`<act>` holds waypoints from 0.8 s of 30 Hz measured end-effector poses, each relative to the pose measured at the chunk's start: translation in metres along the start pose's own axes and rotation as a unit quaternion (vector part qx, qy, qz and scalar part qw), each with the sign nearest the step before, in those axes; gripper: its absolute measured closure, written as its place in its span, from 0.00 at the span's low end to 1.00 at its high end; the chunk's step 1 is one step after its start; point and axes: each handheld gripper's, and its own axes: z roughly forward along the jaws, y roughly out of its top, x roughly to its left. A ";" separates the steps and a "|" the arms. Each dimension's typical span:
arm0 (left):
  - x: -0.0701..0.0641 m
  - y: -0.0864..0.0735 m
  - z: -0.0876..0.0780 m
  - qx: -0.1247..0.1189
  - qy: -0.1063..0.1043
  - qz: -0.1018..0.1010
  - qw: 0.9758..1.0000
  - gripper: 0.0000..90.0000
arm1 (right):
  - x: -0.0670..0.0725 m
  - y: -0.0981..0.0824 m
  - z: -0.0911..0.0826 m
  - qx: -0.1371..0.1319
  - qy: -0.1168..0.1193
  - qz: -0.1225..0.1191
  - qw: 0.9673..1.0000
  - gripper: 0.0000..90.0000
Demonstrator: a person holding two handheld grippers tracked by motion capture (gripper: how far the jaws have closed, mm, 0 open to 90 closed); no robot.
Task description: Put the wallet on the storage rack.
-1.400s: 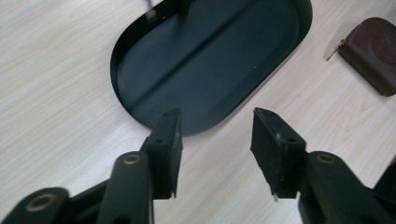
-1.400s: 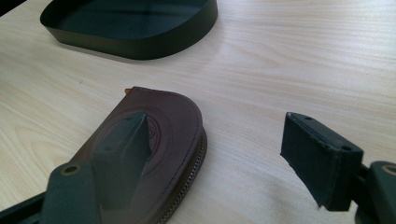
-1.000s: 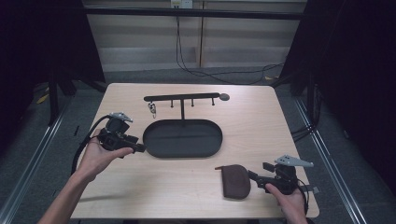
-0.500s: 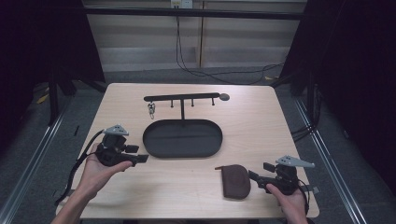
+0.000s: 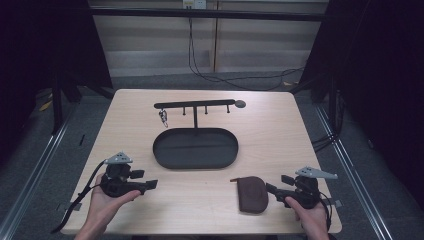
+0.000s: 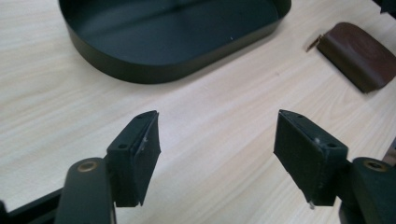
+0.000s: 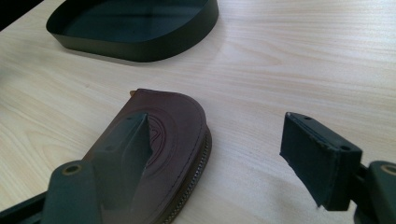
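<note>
Pouch (image 5: 252, 194) of brown leather lies flat near the table's (image 5: 280, 130) front edge, long axis running front to back, rounded end nearest the person, zipper tab toward the tray. Right gripper (image 5: 274, 190) sits just beside it, jaws wide, nothing clamped. Left gripper (image 5: 150, 184), near the front left, has just been opening; its jaws stand wide over bare wood. Farther back sits the black oval tray (image 5: 195, 148), then the hook rack (image 5: 194, 105).
</note>
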 end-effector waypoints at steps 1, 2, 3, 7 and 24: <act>-0.001 -0.001 0.000 -0.004 0.001 0.001 1.000 0.34 | 0.001 0.000 0.000 0.001 -0.002 -0.001 1.000 0.27; -0.003 -0.003 -0.001 -0.007 -0.004 0.002 1.000 0.33 | 0.001 0.001 -0.001 0.002 -0.001 -0.002 1.000 0.27; -0.003 -0.005 -0.001 -0.011 -0.009 -0.001 1.000 0.32 | 0.002 0.002 -0.001 0.001 0.000 0.000 1.000 0.27; -0.006 -0.019 0.000 -0.009 -0.013 -0.007 1.000 0.28 | 0.003 0.004 -0.003 0.006 0.004 -0.001 1.000 0.24; -0.009 -0.042 0.006 -0.009 -0.027 0.020 0.999 0.18 | 0.031 0.029 0.006 0.126 0.024 -0.052 0.990 0.24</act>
